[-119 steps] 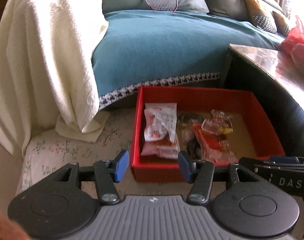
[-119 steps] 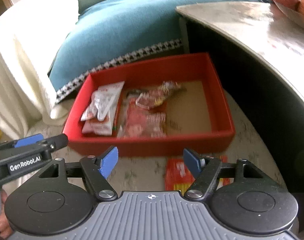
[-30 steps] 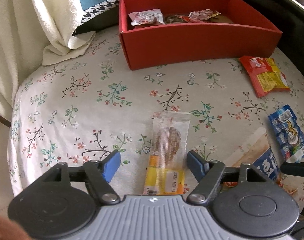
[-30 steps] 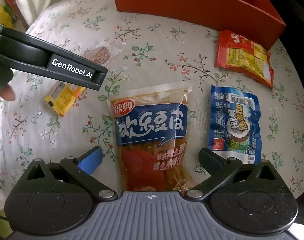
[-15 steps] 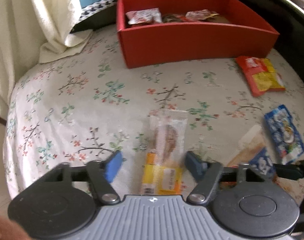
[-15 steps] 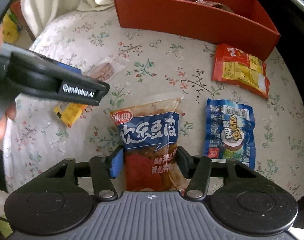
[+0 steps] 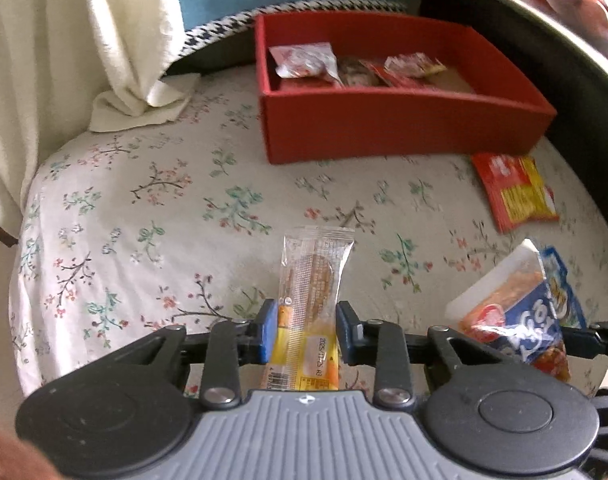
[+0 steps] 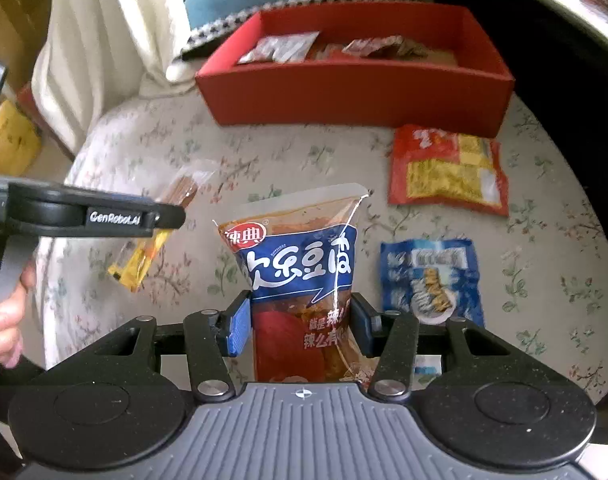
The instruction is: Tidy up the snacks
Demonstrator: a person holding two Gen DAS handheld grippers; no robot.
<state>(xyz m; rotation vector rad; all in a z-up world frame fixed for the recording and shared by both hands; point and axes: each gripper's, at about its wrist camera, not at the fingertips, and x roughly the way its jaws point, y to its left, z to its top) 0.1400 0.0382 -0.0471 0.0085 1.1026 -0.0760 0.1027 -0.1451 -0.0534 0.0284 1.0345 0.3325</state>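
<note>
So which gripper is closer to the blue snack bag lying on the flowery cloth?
Right. The right gripper, gripping a tall pouch, is just beside the blue bag. The left gripper holds a biscuit packet farther off.

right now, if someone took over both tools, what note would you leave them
Left tool: just closed on the clear-and-yellow biscuit bar.
Right tool: shut on the blue-and-red pouch, lifted off the floral cloth.
Done: several snacks already in the red box.
Left: box both held packs, then the red-and-yellow packet and blue packet lying on the cloth.
</note>
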